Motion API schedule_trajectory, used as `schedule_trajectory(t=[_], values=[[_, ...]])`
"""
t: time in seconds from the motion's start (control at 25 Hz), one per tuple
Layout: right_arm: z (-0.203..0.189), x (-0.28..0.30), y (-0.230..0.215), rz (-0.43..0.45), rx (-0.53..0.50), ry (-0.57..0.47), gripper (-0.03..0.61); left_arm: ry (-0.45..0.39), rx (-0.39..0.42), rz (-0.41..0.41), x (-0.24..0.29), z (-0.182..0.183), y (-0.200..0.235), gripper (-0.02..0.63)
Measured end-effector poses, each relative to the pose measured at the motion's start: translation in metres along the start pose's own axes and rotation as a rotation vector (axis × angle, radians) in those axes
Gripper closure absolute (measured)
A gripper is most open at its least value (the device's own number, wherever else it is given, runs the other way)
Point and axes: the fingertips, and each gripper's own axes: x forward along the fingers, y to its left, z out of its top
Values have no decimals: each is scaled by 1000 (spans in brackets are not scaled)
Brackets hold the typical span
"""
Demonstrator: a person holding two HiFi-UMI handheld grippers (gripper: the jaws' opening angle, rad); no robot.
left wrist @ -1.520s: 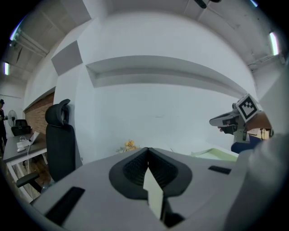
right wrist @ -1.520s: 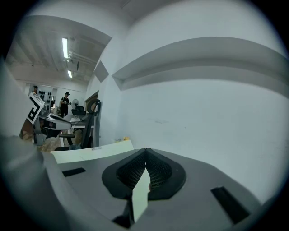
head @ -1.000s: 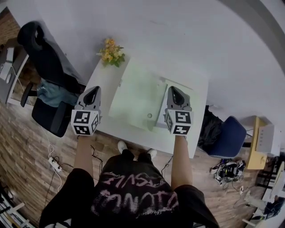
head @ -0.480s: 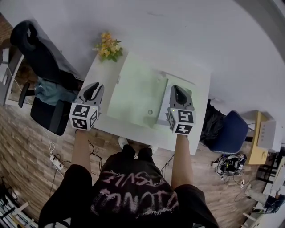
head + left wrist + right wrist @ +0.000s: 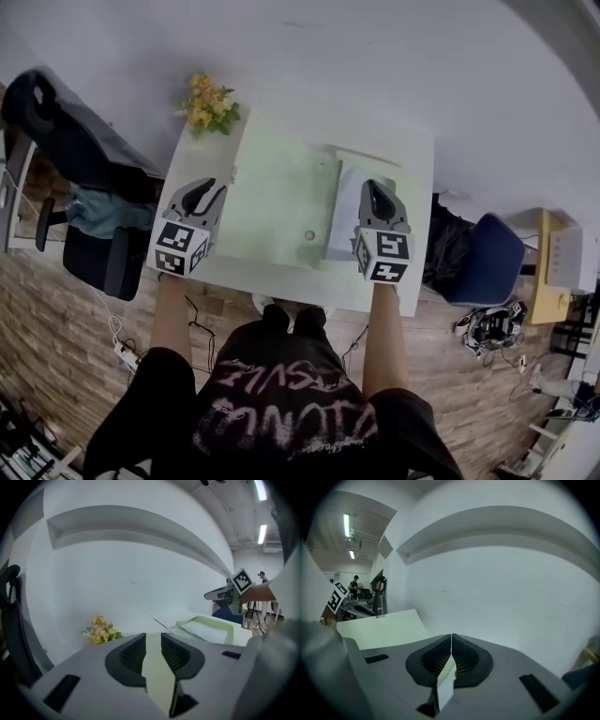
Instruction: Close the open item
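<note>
A pale green box lies open on the white table (image 5: pixel 412 159). Its flat lid (image 5: pixel 277 192) is swung out to the left, and its tray (image 5: pixel 345 192) holds a white sheet. My left gripper (image 5: pixel 208 190) hovers just left of the lid, near the table's left edge. Its jaws are opening and nothing is between them (image 5: pixel 153 637). My right gripper (image 5: pixel 373 187) is over the tray's right side, with its jaws shut and empty (image 5: pixel 451 638). The left gripper view shows the tray (image 5: pixel 211 627) ahead to the right. The right gripper view shows the lid (image 5: pixel 384 627) to the left.
A bunch of yellow flowers (image 5: pixel 208 103) stands at the table's far left corner. A black office chair (image 5: pixel 66 122) is left of the table and a blue chair (image 5: pixel 487 262) is to the right. A white wall runs behind the table.
My left gripper's jaws have gone from shut to apart. The head view has shifted a little. Both grippers stay beside the box.
</note>
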Motion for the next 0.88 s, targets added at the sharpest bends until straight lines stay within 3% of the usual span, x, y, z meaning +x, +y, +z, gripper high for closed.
schedule_trajectory(t=[0.16,0.48,0.72,0.88], values=[[-8,-7,-9,-21,11,11,574,-29,-16,-43,6,7,-10,511],[-16,-27,-33,-58,36,7,574,-48,87,-136,23,33,-54,517],[-26,-46,-64,-95,60,5,574,-92,71,-160,36,56,-78,535],[-36,-58,-86,-119,82,6,574,-96,112,-190,45,69,-100,534]])
